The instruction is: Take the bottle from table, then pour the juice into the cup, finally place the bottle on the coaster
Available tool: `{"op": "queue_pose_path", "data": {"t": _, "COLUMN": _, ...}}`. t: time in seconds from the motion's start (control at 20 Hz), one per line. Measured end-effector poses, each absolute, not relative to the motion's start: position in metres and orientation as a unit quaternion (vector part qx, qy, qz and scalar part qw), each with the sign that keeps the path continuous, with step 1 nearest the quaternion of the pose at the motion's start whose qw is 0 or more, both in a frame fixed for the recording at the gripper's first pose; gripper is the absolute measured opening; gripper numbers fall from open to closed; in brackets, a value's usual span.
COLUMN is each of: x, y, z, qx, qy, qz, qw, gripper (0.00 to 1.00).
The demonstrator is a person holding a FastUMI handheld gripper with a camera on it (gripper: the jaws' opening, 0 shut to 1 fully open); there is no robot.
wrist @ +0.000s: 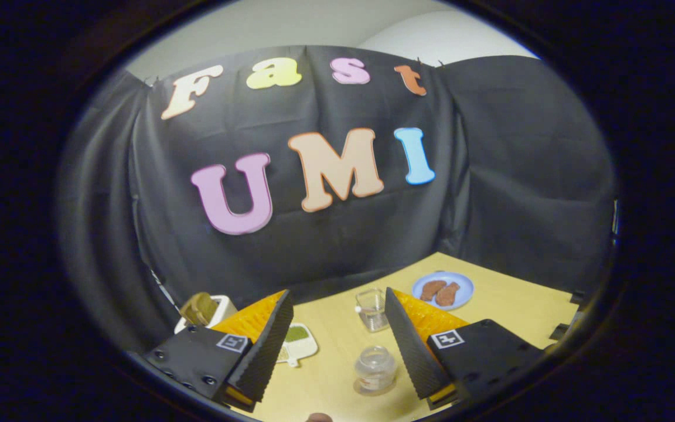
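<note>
I look down on a wooden table (513,310). A small clear bottle (375,369) stands between my fingers, closer to the right finger, touching neither. A clear glass cup (371,309) stands just beyond the bottle, near the right fingertip. A white coaster with a green patch (297,343) lies beside the left finger, partly hidden by it. My gripper (337,305) is open wide above the table, holding nothing.
A blue plate (444,290) carrying two brown pieces of food sits beyond the right finger. A white toaster with bread in it (205,310) stands at the left, behind the left finger. The booth's black cloth encloses the table's far edges.
</note>
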State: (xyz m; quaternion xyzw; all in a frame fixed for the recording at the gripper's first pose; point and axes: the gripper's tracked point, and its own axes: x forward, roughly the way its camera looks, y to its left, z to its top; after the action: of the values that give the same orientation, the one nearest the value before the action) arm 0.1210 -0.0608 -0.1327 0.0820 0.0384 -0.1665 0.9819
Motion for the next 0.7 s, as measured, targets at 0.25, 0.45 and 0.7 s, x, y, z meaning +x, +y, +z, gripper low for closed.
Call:
{"op": "queue_pose_path", "data": {"t": 0.25, "x": 0.111, "y": -0.055, "z": -0.055, "qx": 0.072, "qy": 0.011, "qz": -0.141, "qw": 0.987, "gripper": 0.96}}
{"op": "queue_pose_path", "data": {"t": 0.45, "x": 0.104, "y": -0.051, "z": -0.017, "qx": 0.057, "qy": 0.0, "qz": -0.124, "qw": 0.991, "gripper": 0.96}}
{"op": "queue_pose_path", "data": {"t": 0.7, "x": 0.095, "y": -0.064, "z": -0.005, "qx": 0.068, "qy": -0.008, "qz": -0.121, "qw": 0.99, "gripper": 0.96}}
